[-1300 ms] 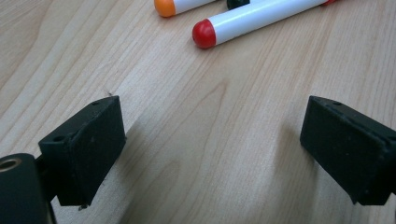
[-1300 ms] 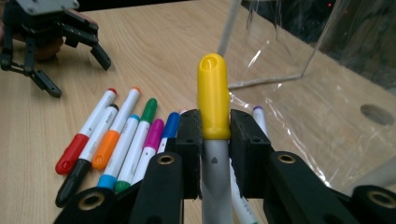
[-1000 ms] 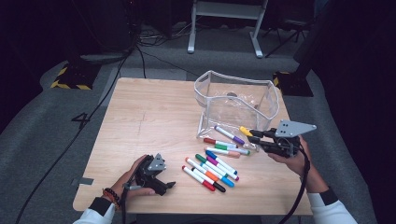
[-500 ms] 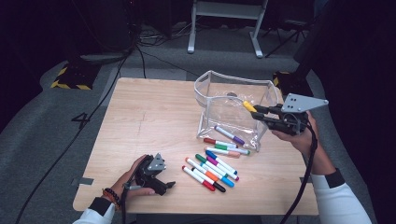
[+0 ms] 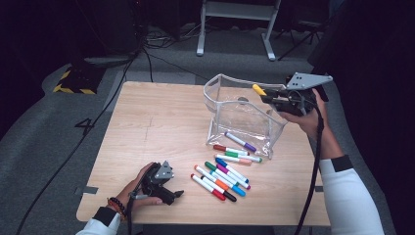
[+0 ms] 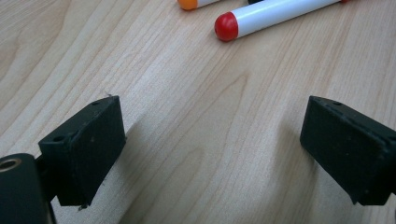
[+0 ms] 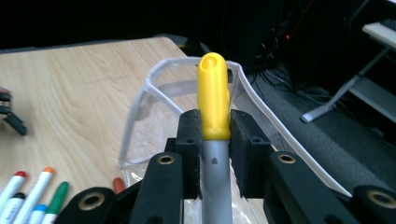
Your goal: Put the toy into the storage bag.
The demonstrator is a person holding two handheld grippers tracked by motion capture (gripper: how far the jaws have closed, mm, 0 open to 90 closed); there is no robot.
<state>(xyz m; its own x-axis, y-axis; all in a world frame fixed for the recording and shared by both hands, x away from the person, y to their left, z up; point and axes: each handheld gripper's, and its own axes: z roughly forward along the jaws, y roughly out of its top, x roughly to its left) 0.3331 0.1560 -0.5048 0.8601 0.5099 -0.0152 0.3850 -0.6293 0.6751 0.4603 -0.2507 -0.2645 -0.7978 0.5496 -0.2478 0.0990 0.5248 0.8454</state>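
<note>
Just then the right hand-held gripper (image 5: 272, 99) pinched a yellow marker (image 7: 213, 98), its long axis aimed at ten o'clock over the pouch (image 5: 230, 115), while the left hand-held gripper (image 6: 212, 154) sat spread on the desk (image 5: 161, 127).

Grey carpet floor (image 5: 44, 147); dark room; white metal stand (image 5: 235, 24) behind.

White sleeves (image 5: 350, 196); beaded bracelet (image 5: 116, 204); black jaws, grey three-cornered plate (image 5: 306, 80)
</note>
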